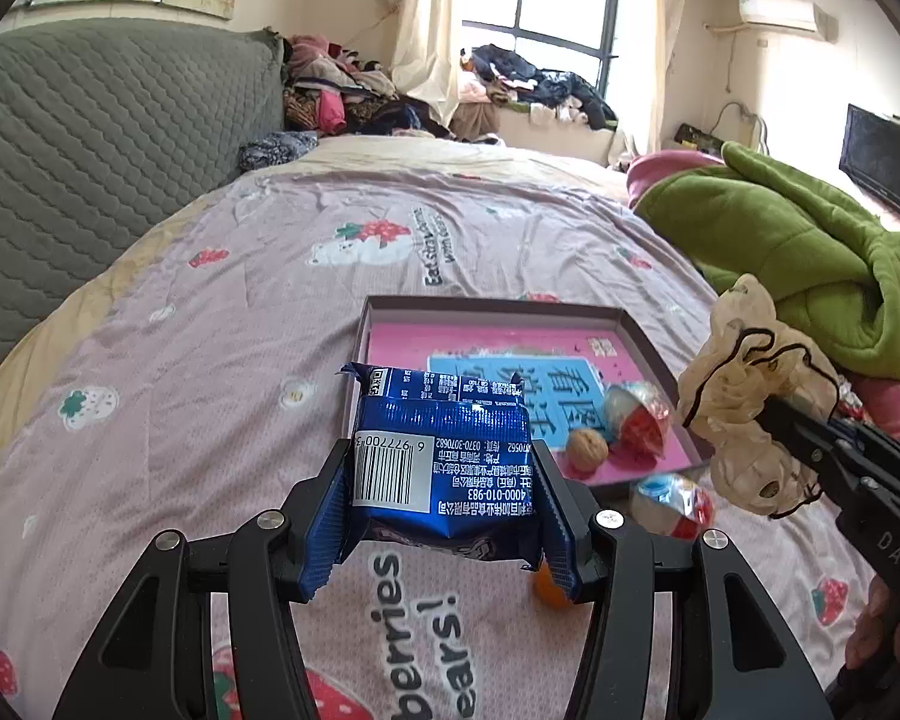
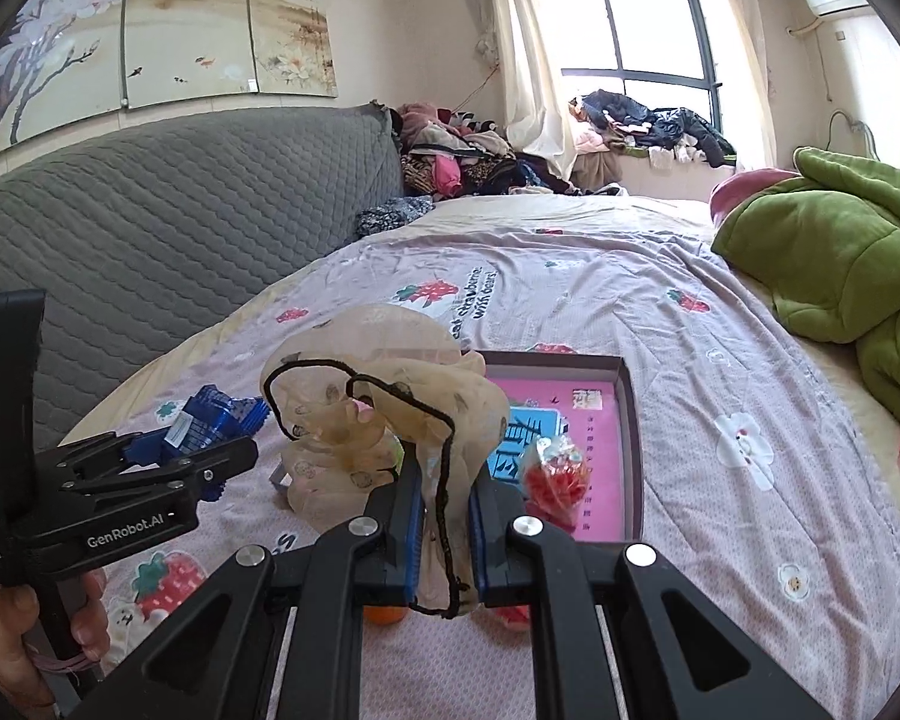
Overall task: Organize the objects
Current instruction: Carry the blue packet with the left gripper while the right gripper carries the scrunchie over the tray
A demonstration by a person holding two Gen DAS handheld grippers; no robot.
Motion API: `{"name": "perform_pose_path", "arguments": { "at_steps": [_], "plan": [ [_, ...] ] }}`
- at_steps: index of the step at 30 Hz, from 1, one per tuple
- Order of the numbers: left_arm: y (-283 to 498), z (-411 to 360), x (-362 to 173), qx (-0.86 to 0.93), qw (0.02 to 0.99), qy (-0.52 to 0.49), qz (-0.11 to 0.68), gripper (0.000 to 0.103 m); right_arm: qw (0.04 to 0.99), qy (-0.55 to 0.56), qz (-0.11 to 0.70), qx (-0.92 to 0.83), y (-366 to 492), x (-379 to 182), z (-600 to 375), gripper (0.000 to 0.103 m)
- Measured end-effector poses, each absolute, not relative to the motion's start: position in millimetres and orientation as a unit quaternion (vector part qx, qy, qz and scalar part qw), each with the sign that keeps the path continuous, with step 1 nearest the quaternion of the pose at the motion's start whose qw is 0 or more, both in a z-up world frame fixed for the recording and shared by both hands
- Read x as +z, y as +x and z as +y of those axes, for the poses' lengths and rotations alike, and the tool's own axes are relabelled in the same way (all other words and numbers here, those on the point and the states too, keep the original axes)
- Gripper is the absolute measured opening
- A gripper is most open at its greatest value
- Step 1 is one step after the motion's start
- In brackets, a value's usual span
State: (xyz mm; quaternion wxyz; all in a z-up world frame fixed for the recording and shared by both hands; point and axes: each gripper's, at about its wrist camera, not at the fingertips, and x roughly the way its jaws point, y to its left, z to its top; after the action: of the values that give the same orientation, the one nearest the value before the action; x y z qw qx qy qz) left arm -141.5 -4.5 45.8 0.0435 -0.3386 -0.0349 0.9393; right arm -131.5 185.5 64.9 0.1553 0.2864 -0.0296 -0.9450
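Observation:
My left gripper [image 1: 441, 468] is shut on a blue snack packet [image 1: 444, 450] and holds it above the bedspread. It shows in the right wrist view as well, left gripper [image 2: 234, 456] with the packet [image 2: 210, 420]. My right gripper [image 2: 444, 480] is shut on a beige frilly scrunchie [image 2: 384, 396] with black trim. In the left wrist view that right gripper [image 1: 774, 414] and scrunchie [image 1: 744, 408] hang to the right of a shallow box [image 1: 390, 324]. The box has a pink and blue floor, and a walnut [image 1: 587, 449] and a red wrapped sweet [image 1: 639, 420] lie in it.
Another wrapped sweet [image 1: 675, 504] and a small orange thing [image 1: 549, 591] lie on the strawberry-print bedspread [image 1: 270, 300], near the box. A green blanket [image 1: 810, 252] is heaped at the right. A grey padded headboard [image 1: 90, 150] stands at the left. Clothes piles [image 1: 342, 84] lie beyond the bed.

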Motion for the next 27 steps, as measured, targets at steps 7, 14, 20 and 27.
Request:
{"name": "perform_pose_path", "arguments": {
  "at_steps": [7,14,20,27],
  "plan": [
    [-159.6,3.4,44.2,0.941,0.048,-0.335,-0.034,0.057,0.152,0.288,-0.033,-0.945,-145.9,63.6,184.7,0.013],
    [-179.7,10.6,37.9,0.939,0.049,-0.338,-0.031,0.057,0.151,0.286,-0.034,-0.946,-162.1,60.3,182.5,0.013],
    [-196.6,17.1,31.6,0.939,0.048,-0.340,-0.019,0.057,0.141,0.287,-0.013,-0.947,-179.2,53.8,174.8,0.013],
    [-220.5,20.9,15.8,0.934,0.049,-0.355,-0.016,0.057,0.136,0.313,-0.007,-0.940,-204.4,33.9,169.2,0.013]
  ]
}}
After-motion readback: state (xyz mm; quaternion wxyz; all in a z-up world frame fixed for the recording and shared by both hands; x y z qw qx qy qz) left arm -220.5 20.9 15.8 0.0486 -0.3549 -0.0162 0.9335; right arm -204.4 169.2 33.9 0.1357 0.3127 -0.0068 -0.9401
